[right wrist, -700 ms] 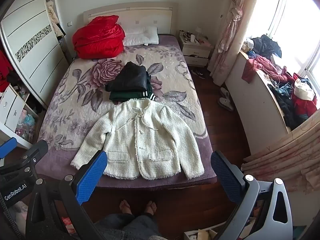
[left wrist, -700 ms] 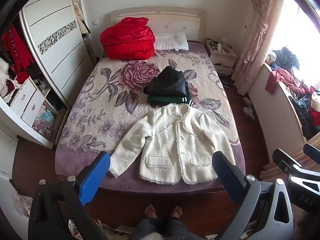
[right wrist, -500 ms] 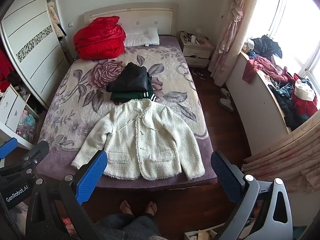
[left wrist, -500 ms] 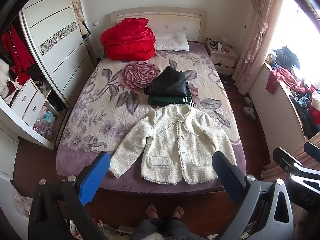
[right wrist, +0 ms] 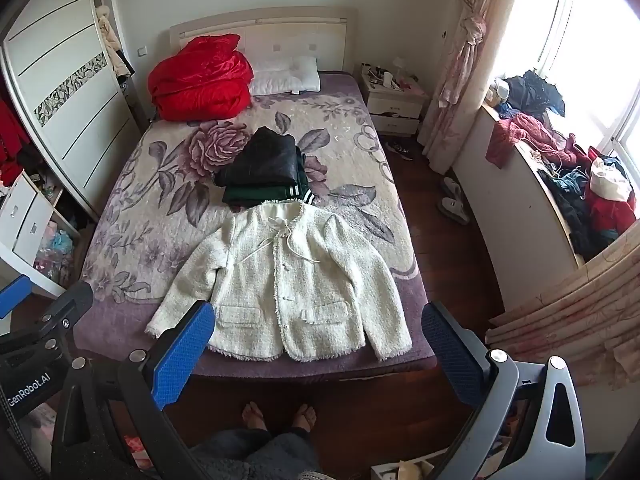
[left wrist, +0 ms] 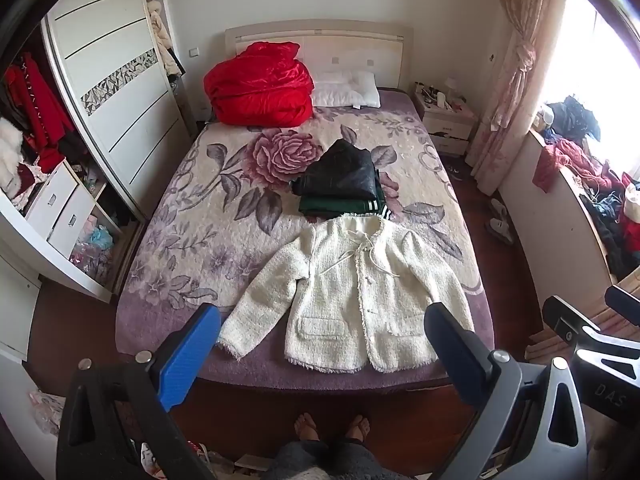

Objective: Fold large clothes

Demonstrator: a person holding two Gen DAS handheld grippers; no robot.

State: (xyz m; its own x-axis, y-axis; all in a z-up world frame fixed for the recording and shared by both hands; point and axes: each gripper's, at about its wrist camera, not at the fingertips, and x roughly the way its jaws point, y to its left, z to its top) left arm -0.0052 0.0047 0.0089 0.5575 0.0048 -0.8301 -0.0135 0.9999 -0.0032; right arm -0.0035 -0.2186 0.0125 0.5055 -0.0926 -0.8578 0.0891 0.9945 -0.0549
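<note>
Closest to me, my left gripper (left wrist: 322,350) and my right gripper (right wrist: 318,346) both hang above the floor with jaws wide open, holding nothing. Past them, the fuzzy cream woolly jacket (right wrist: 288,280) lies flat and face up at the foot of the bed with the flowery blanket (right wrist: 168,200). It looks soft, thick and a bit heavy, so I think I should pinch a sleeve cuff or shoulder. Behind it sits a pile of folded dark clothes (right wrist: 262,172).
</note>
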